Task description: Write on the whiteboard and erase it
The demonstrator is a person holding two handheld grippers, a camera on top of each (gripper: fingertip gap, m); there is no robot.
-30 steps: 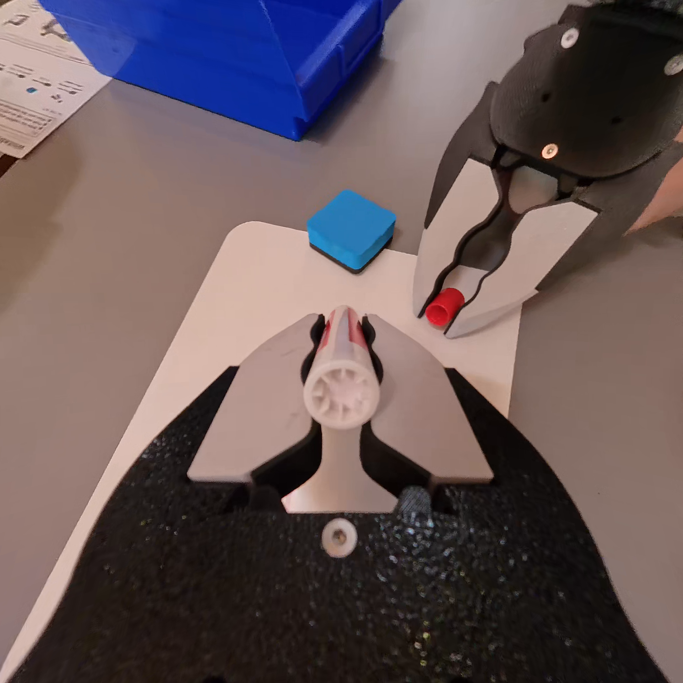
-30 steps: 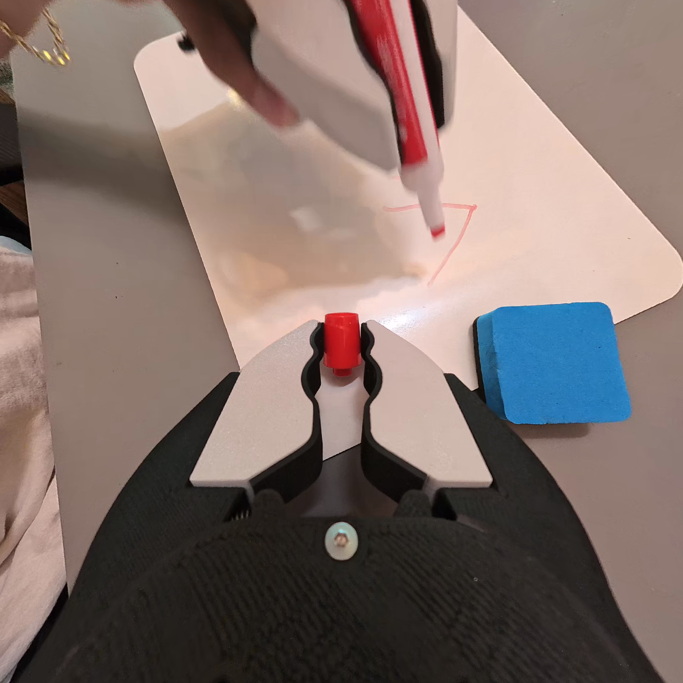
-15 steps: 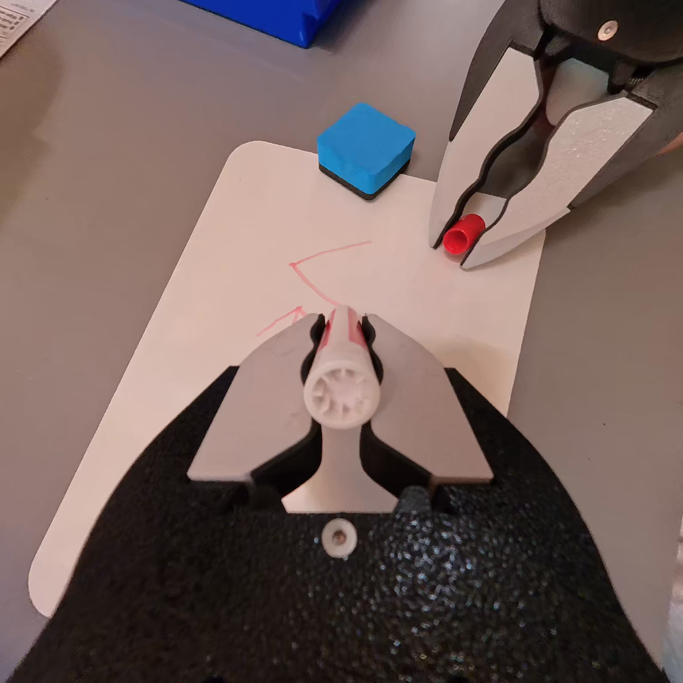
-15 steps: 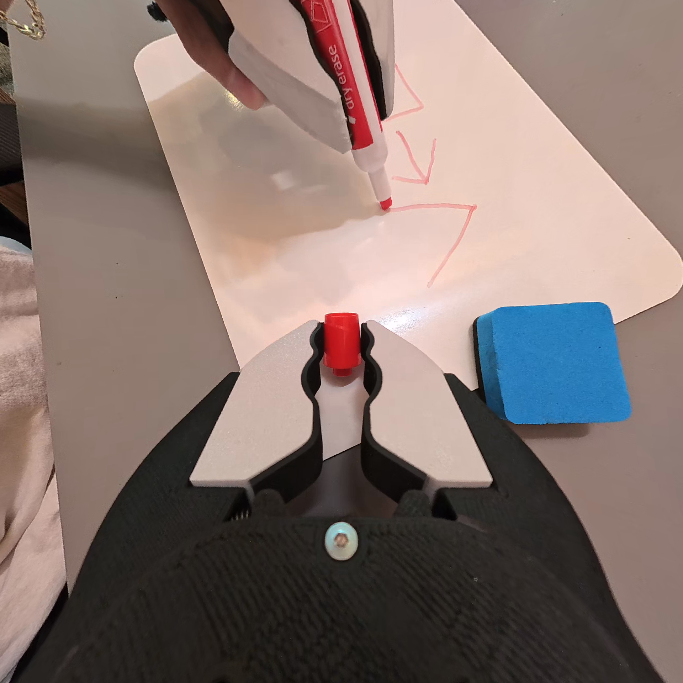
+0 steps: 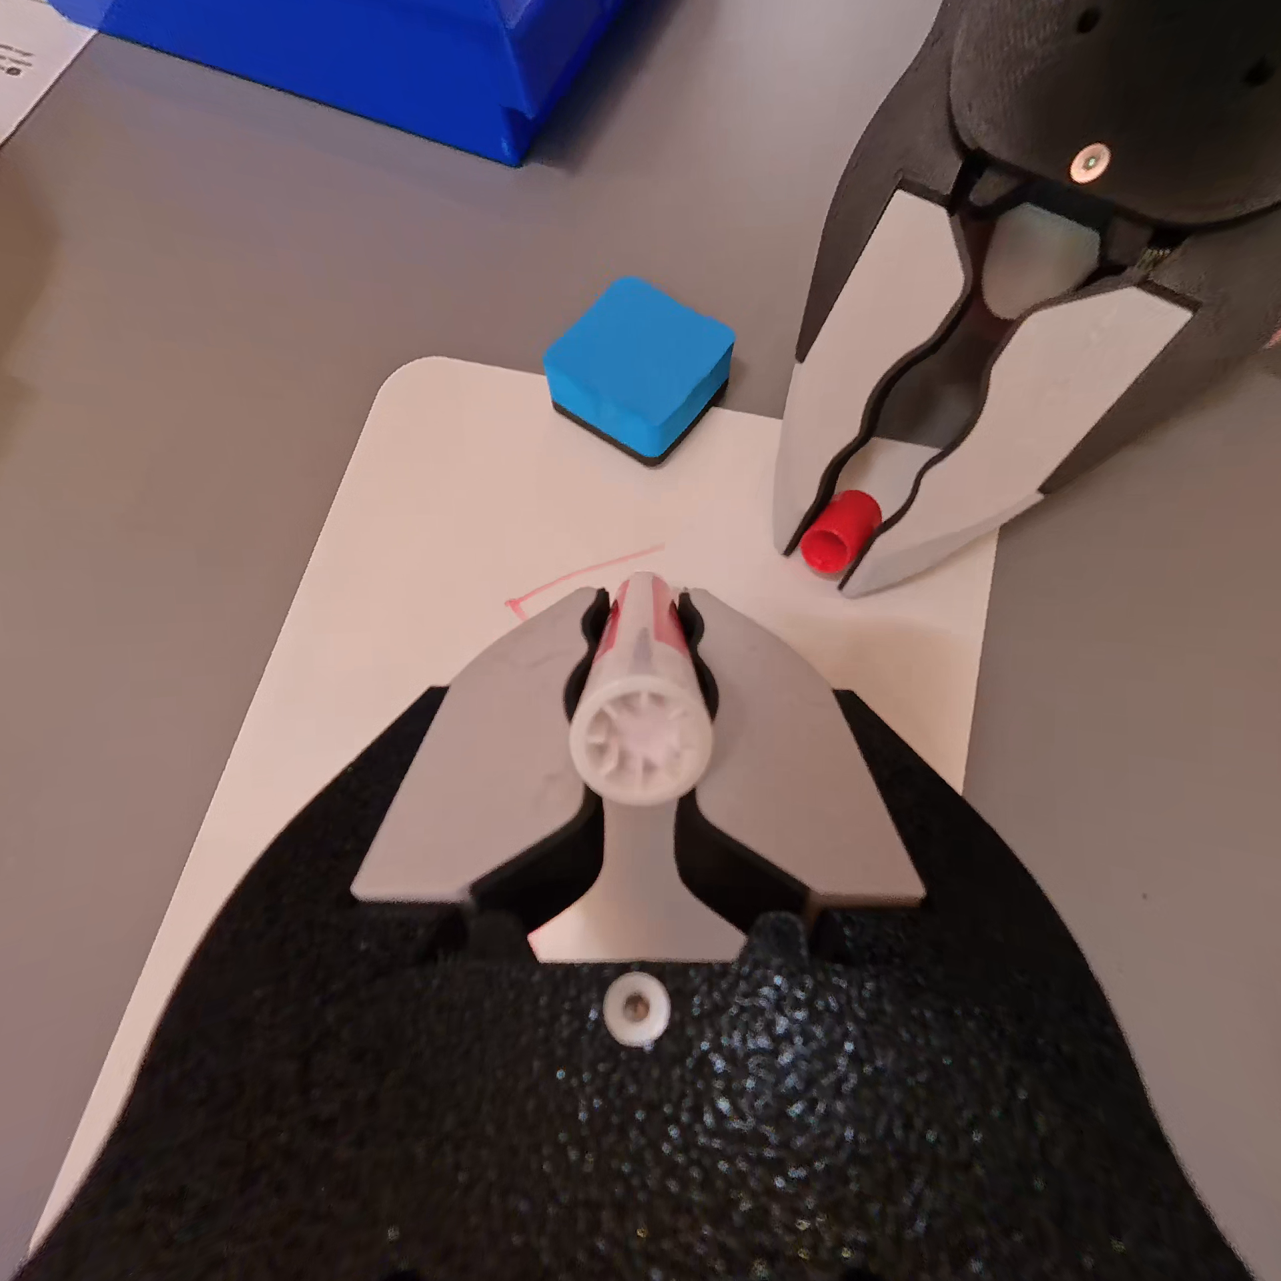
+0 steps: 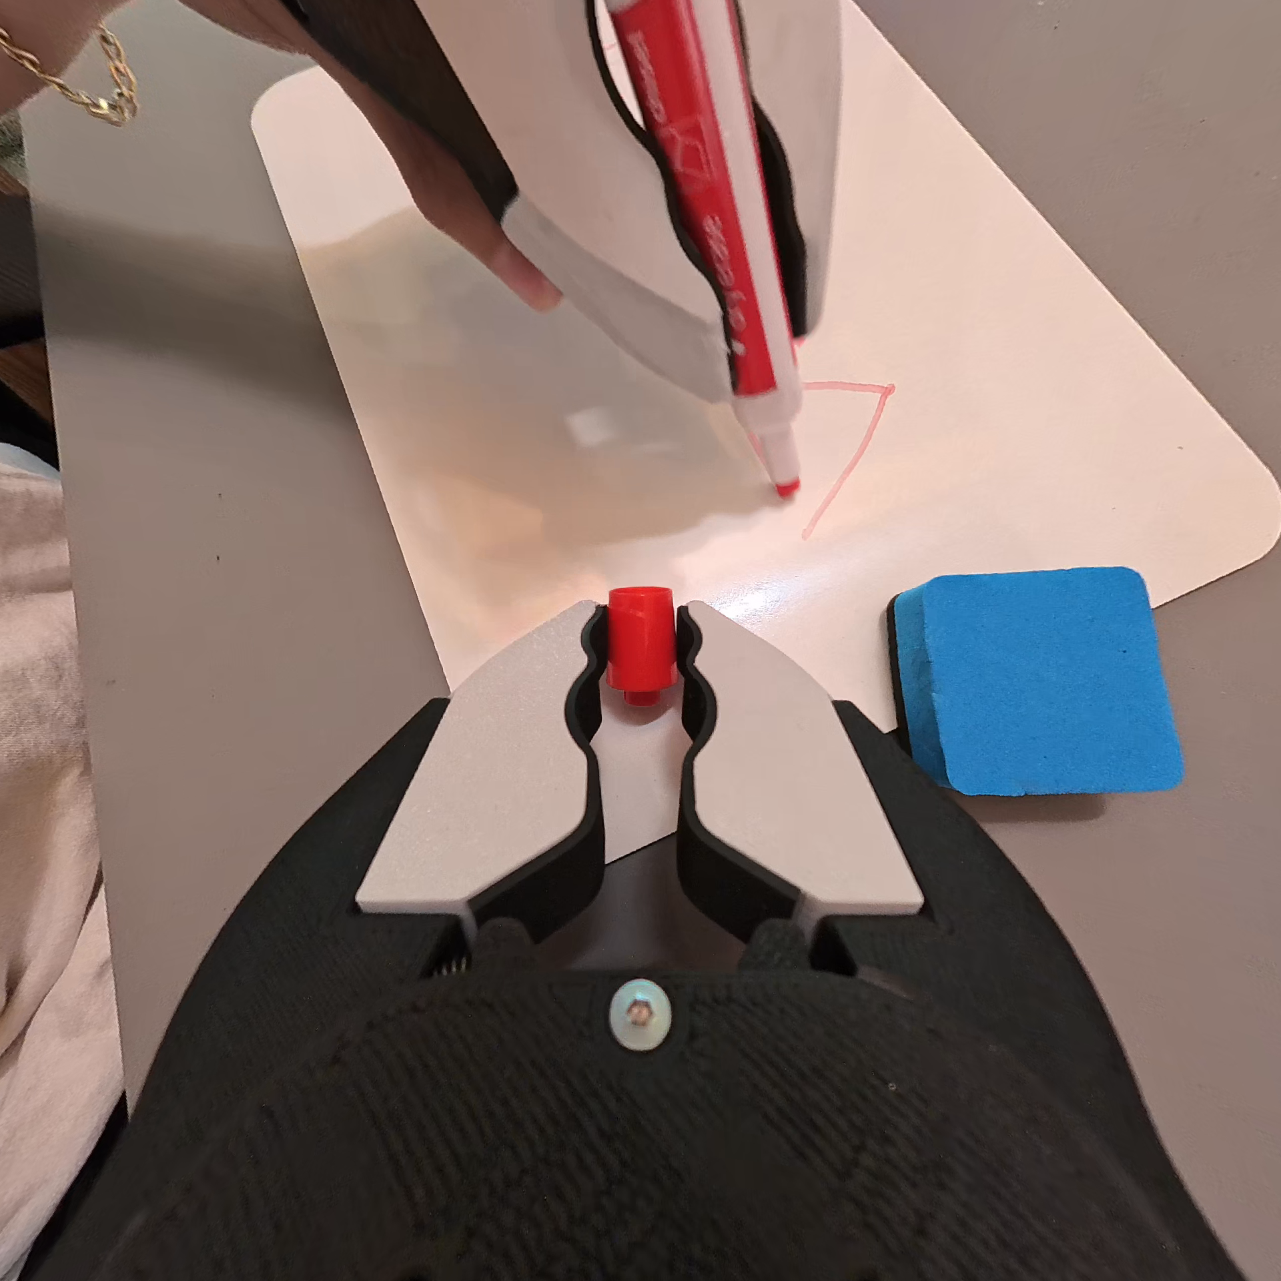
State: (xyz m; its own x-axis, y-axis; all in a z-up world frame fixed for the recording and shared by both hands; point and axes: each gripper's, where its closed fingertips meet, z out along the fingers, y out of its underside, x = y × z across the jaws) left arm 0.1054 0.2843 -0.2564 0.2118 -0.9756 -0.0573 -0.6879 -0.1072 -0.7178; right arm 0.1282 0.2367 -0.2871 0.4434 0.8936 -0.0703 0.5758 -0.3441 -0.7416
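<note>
Grey table (image 5: 208,291) carries whiteboard (image 5: 430,527), blue eraser (image 5: 641,364), blue bin (image 5: 360,62).

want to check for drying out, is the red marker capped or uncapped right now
Uncapped. The marker, clamped in the left gripper, has its bare tip over the whiteboard; the right gripper holds the red cap.

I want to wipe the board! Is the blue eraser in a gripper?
No, the blue eraser lies free on the table by the whiteboard.

In the left wrist view our fingers (image 5: 513,700) hide the marker (image 5: 641,721) tip and most red lines (image 5: 589,572); the blue bin (image 5: 388,62) beyond them is cut off.
</note>
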